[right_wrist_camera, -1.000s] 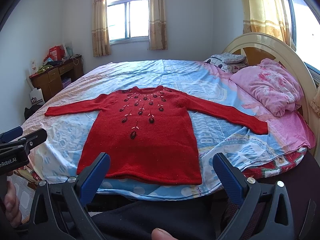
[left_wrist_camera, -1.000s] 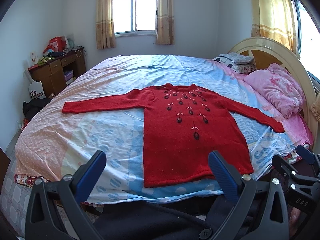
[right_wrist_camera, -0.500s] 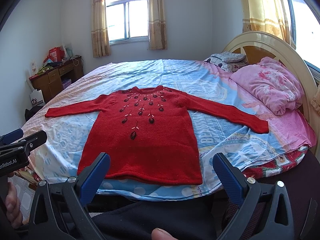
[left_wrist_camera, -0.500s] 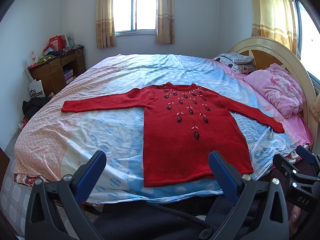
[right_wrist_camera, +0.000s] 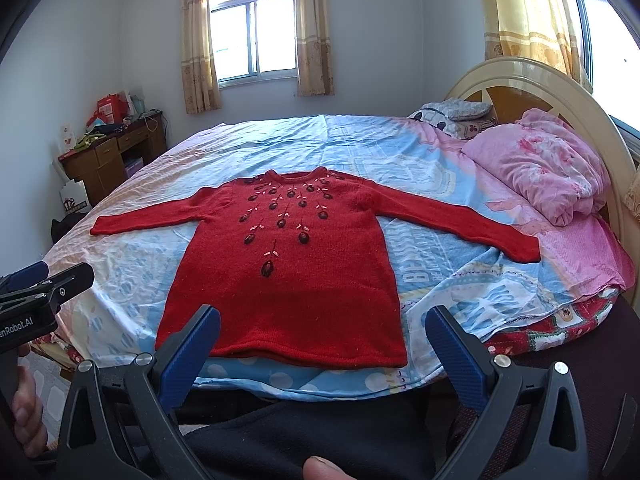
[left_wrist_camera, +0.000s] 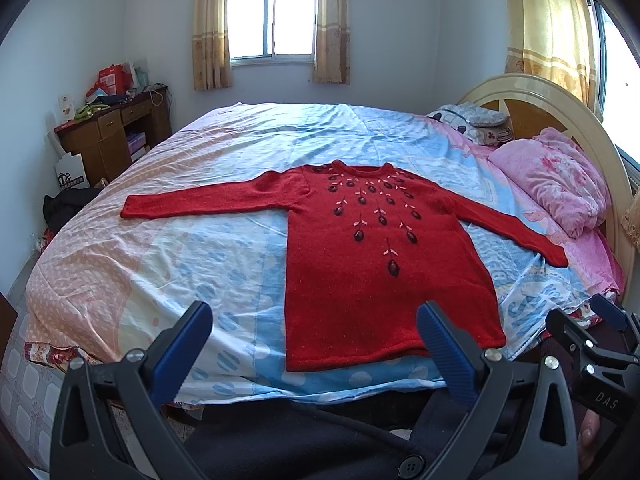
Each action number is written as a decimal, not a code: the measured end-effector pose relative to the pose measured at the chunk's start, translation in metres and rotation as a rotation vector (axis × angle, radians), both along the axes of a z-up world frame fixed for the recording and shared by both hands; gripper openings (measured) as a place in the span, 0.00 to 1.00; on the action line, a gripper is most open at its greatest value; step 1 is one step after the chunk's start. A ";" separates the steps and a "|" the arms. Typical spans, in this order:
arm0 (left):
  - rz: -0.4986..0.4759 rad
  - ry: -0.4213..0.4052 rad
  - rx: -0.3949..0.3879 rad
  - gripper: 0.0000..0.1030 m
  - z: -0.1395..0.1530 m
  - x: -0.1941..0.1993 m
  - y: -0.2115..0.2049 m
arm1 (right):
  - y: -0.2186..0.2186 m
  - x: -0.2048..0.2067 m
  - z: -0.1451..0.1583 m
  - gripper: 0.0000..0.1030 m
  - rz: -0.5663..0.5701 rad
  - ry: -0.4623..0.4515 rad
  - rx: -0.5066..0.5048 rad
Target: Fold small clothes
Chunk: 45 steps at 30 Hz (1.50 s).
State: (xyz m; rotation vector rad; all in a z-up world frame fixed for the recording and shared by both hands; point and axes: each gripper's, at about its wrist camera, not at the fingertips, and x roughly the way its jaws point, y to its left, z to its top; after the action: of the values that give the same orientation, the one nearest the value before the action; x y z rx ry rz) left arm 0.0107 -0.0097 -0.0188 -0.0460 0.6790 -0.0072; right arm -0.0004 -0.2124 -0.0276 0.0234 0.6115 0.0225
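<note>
Blue, peach and pink patterned sheets cover the bed (left_wrist_camera: 168, 264), which fills most of both views. A cream arched headboard (right_wrist_camera: 516, 76) stands at its right side, with a bunched pink quilt (right_wrist_camera: 548, 168) and a grey pillow (right_wrist_camera: 456, 110) against it. A wooden desk (left_wrist_camera: 108, 136) piled with clutter stands by the left wall, under a curtained window (left_wrist_camera: 274, 20).

Flat on the sheets near the front edge lies the red sweater (right_wrist_camera: 288, 276), front up, both sleeves stretched straight out to the sides, dark embroidered buds fanning down from its neckline. Its hem runs just inside the bed's edge.

Both tools hang in front of the bed, clear of the cloth. The left tool (left_wrist_camera: 314, 344) has its blue pads wide apart, gripping nothing. The right tool (right_wrist_camera: 322, 346) is likewise spread wide and empty.
</note>
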 end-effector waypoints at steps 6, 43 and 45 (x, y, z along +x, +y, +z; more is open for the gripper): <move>-0.001 0.010 -0.004 1.00 -0.001 0.002 0.000 | 0.003 0.001 -0.003 0.99 0.006 0.006 -0.001; -0.102 0.044 0.131 1.00 -0.042 0.088 -0.014 | -0.073 0.072 -0.058 0.99 -0.032 0.053 0.074; -0.118 0.046 0.138 1.00 -0.048 0.105 -0.017 | -0.098 0.088 -0.069 0.99 -0.076 0.068 0.089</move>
State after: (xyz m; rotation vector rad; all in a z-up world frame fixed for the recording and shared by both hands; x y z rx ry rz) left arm 0.1153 -0.0265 -0.0665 0.1269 0.7260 -0.0732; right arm 0.0880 -0.3106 -0.0965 0.1343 0.6773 -0.0244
